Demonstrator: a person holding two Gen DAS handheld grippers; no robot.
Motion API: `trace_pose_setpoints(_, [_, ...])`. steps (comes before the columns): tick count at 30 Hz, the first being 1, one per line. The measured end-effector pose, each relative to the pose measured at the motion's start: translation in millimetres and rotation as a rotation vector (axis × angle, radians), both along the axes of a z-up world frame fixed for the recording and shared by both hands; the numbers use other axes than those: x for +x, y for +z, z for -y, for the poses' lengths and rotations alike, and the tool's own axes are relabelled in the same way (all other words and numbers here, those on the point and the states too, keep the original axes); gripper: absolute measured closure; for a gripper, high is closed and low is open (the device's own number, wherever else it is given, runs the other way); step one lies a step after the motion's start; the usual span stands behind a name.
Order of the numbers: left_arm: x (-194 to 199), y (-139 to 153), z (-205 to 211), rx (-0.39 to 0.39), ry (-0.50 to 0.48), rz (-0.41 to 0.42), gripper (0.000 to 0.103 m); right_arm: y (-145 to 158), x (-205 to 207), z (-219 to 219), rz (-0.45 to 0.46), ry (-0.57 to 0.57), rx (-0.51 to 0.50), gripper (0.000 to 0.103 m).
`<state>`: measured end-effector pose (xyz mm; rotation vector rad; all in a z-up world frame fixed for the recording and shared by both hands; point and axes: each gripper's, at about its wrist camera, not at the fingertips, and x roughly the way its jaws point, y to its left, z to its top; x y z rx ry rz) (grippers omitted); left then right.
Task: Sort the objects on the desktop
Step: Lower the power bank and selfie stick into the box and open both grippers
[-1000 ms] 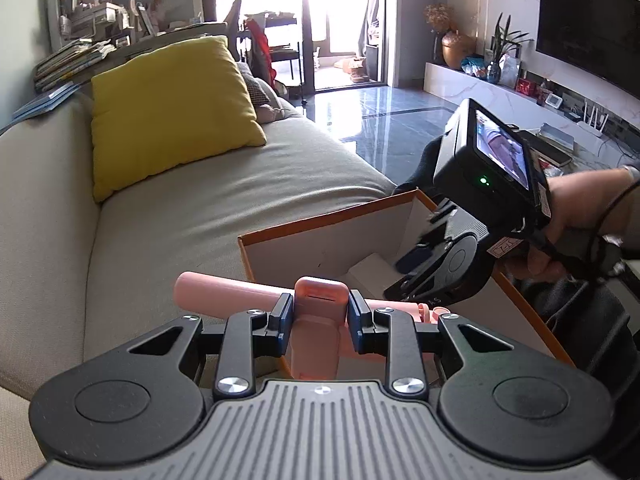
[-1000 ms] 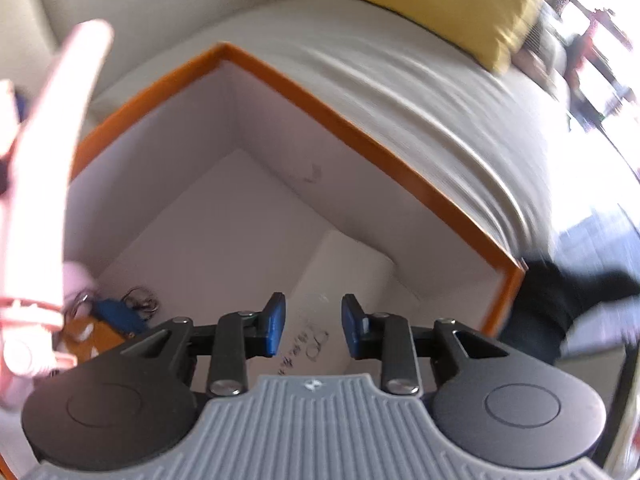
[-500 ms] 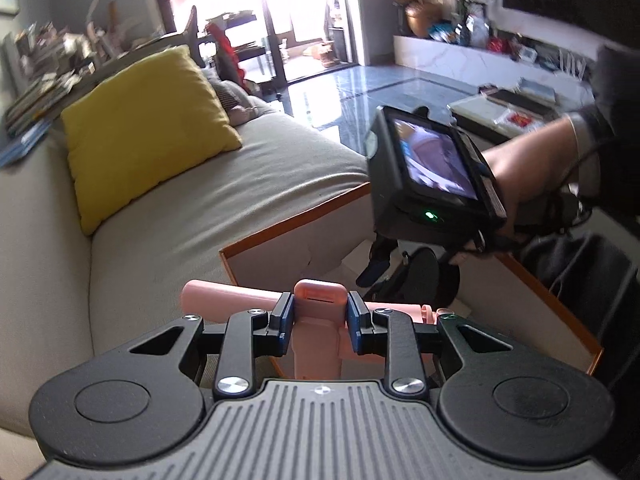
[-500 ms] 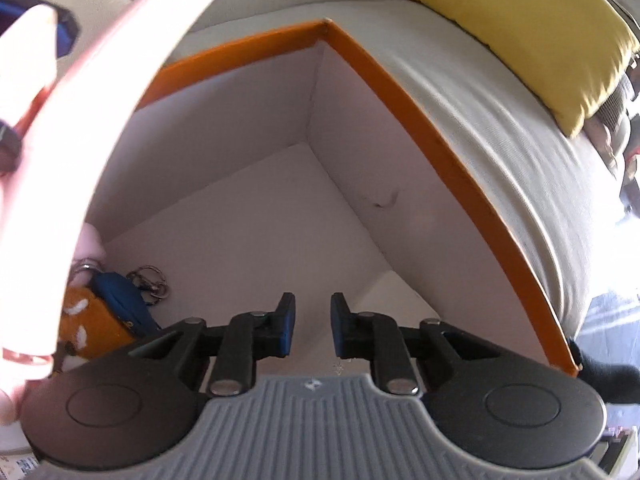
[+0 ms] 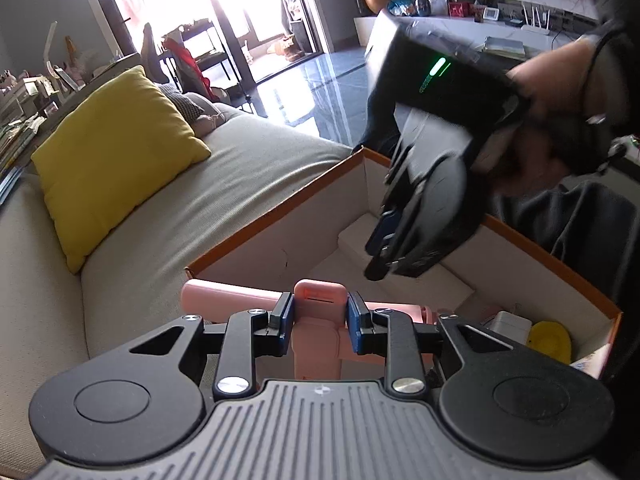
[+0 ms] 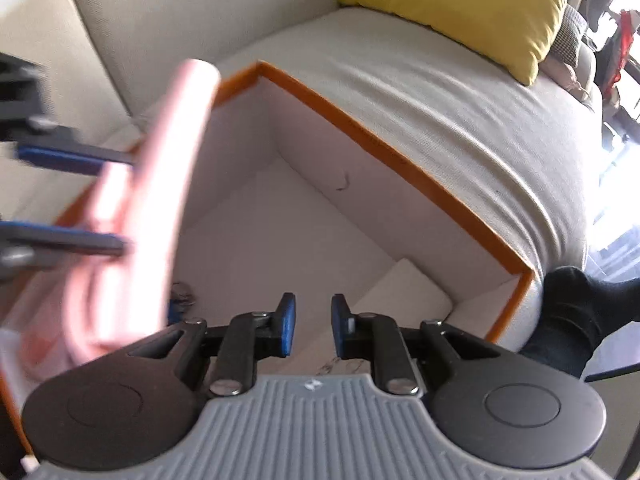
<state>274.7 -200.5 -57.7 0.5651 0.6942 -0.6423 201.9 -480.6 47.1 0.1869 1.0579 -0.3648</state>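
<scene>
My worry is the orange-rimmed box [image 5: 280, 216] on the sofa [image 5: 248, 168]: the long pink handheld device [image 5: 318, 312], pinched across its middle by my left gripper [image 5: 319, 322] at six o'clock, could snag the rim. My right gripper [image 6: 313, 326] hangs nearly pressed together, empty. Only the left view shows the yellow object [image 5: 550, 340] at four o'clock.

In the right wrist view the pink handheld device [image 6: 152, 208] is a motion-blurred streak, its lower end lost. In the left wrist view the right gripper [image 5: 384, 240] and the hand [image 5: 560, 92] holding it are smeared, and the yellow object [image 5: 550, 340] stays partly hidden in the box corner, unidentifiable.
</scene>
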Motion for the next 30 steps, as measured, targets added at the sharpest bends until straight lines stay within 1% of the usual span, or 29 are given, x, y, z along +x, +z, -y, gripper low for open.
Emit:
trace_pose_setpoints(2, [0.2, -4.8, 6.1, 0.012, -0.019, 0.022, 0.071, 3.4, -4.0, -3.5, -0.008, 0.0, -0.018, 0.083])
trace_pose_setpoints(5, [6.1, -11.6, 13.9, 0.012, -0.044, -0.002, 0.071, 3.0, -6.7, 2.4, -0.038, -0.051, -0.053, 0.083])
trace_pose_setpoints(8, [12.1, -23.5, 23.8, 0.046, -0.097, -0.002, 0.071, 5.8, -12.4, 9.0, -0.022, -0.077, -0.058, 0.083])
trace_pose_setpoints(10, [21.1, -32.5, 30.3, 0.083, -0.123, -0.019, 0.071, -3.7, -11.5, 20.3, -0.022, -0.083, -0.047, 0.083])
trace_pose_setpoints(13, [33.1, -46.2, 37.8, 0.119, -0.181, -0.034, 0.071, -9.0, -13.6, 18.1, -0.043, -0.081, -0.039, 0.083])
trace_pose_setpoints(14, [37.2, -50.4, 39.6, 0.124, -0.202, -0.042, 0.071, -14.4, -13.7, 24.1, -0.046, -0.077, -0.037, 0.083])
trace_pose_setpoints(16, [43.9, -57.1, 42.2, 0.119, -0.233, -0.068, 0.071, -15.6, -10.7, 24.7, -0.05, -0.066, -0.043, 0.083])
trace_pose_setpoints(17, [45.1, -59.8, 43.4, 0.115, -0.246, -0.08, 0.071, -21.2, 1.1, 39.9, -0.052, -0.061, -0.048, 0.083])
trace_pose_setpoints(19, [48.6, -65.4, 45.0, 0.111, -0.281, -0.101, 0.071, -10.2, -7.1, 22.3, -0.052, -0.051, -0.054, 0.083])
trace_pose_setpoints(20, [49.3, -68.4, 45.9, 0.11, -0.298, -0.103, 0.071, -4.4, -14.1, 3.5, -0.052, -0.05, -0.055, 0.083])
trace_pose_setpoints(22, [51.0, -71.5, 45.6, 0.096, -0.322, -0.106, 0.072, -5.7, -12.9, 5.0, -0.05, -0.045, -0.059, 0.083])
trace_pose_setpoints(24, [53.3, -73.7, 45.7, 0.089, -0.322, -0.117, 0.072, -7.3, -12.0, 6.4, -0.053, -0.043, -0.065, 0.082])
trace_pose_setpoints(27, [52.3, -74.4, 41.4, 0.092, -0.365, -0.117, 0.072, -7.7, -10.9, 6.8, -0.054, -0.036, -0.078, 0.081])
trace_pose_setpoints(30, [52.2, -79.6, 38.1, 0.126, -0.39, -0.122, 0.072, -7.0, -11.2, 4.3, -0.053, -0.037, -0.082, 0.081])
